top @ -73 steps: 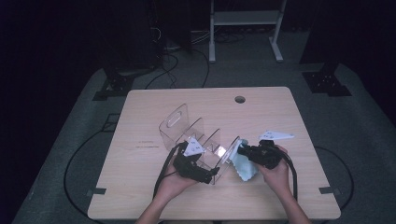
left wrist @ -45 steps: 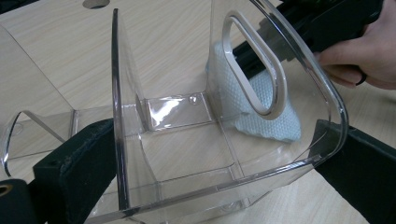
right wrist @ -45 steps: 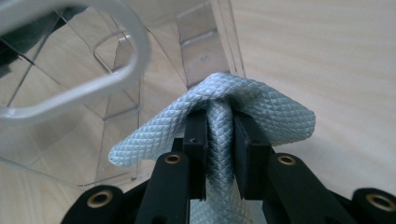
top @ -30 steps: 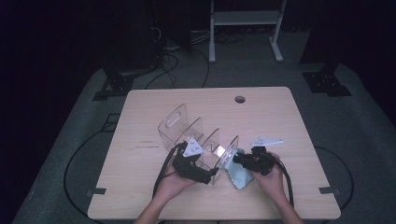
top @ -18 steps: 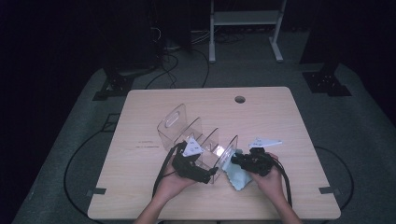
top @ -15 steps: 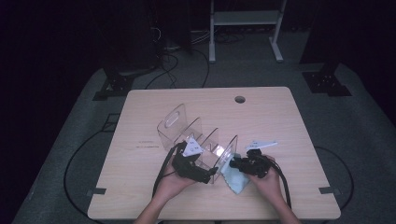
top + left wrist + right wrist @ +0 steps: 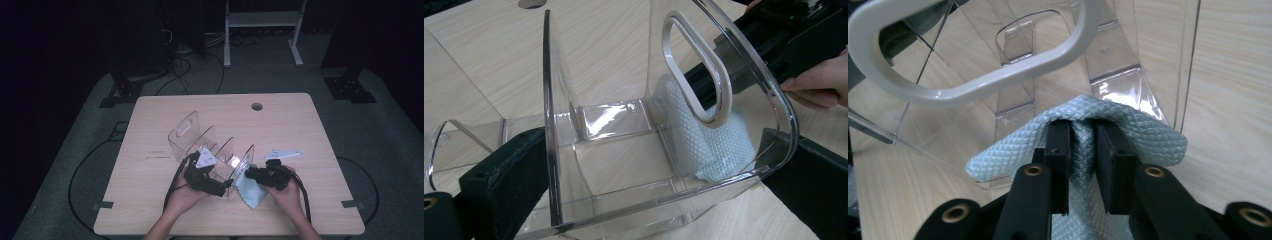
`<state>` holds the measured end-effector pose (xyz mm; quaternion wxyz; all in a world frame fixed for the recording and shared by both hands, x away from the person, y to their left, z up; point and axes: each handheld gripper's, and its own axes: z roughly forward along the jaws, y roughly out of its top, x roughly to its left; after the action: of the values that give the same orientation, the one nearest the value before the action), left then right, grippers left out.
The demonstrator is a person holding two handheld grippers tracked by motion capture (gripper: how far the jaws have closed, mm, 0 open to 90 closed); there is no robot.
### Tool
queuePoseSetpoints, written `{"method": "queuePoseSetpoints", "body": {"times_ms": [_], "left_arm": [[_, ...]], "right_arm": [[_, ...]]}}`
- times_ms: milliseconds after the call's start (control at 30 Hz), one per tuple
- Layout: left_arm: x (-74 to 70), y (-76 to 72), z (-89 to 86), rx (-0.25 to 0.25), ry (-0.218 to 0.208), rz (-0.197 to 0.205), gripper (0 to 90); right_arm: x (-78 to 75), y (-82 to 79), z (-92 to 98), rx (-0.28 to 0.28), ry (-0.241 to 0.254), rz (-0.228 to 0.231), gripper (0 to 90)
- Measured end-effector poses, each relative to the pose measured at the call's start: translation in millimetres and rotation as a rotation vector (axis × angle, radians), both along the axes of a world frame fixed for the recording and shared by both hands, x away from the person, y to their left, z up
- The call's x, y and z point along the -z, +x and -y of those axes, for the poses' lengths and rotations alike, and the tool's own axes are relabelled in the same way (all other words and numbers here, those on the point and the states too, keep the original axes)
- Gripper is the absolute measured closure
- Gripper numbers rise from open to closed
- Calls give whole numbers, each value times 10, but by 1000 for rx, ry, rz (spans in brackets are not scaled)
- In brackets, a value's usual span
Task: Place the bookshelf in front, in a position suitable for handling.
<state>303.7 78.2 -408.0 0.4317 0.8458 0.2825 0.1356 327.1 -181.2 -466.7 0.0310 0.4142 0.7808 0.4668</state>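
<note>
While our left gripper (image 7: 220, 189) clamps the near end of the clear rack (image 7: 624, 150), one jaw outside each wall, our right gripper (image 7: 1082, 145) pinches a fold of pale blue cloth (image 7: 1143, 135), pressing it against the rack's end panel on the table (image 7: 280, 125).

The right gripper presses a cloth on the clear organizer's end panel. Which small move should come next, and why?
Probably a short wiping stroke along the panel. The right gripper pinches the light blue cloth against the end panel of the clear organizer, and the left gripper clamps the organizer's near end, so it seems steady enough to rub.
</note>
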Motion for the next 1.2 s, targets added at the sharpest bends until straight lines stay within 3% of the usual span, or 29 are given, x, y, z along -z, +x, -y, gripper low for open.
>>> {"method": "queuePoseSetpoints", "body": {"times_ms": [33, 133, 367, 500, 733, 867, 933, 1067, 1100, 1133, 1200], "left_arm": [[-1, 1, 1, 0, 1, 0, 14], [1, 2, 0, 1, 0, -1, 13], [1, 3, -2, 3, 2, -1, 13], [4, 2, -8, 4, 1, 0, 13], [5, 12, -6, 7, 6, 0, 11], [4, 14, 12, 7, 9, -1, 9], [2, 14, 14, 6, 12, -3, 9], [3, 16, 18, 5, 14, -5, 8], [4, 18, 20, 5, 15, -6, 7], [5, 18, 21, 6, 16, -5, 7], [12, 19, 25, 5, 18, -1, 7]], "right_arm": [[-49, -25, -20, 3, -24, 30, 808], [-79, -36, -41, -2, -44, 42, 815], [9, 24, 1, -16, -4, -36, 828], [-68, -9, 30, -15, 35, -4, 827], [-63, -69, -76, -74, 20, 1, 826], [-64, 6, 29, 16, 18, 9, 825], [-55, 35, 53, 19, 30, -1, 824], [-43, 1, -9, -32, 3, -10, 824], [-36, -33, -43, -57, 2, -20, 825], [-24, -116, -135, -127, 7, -32, 824], [-21, -227, -250, -186, -10, -25, 824]]}}
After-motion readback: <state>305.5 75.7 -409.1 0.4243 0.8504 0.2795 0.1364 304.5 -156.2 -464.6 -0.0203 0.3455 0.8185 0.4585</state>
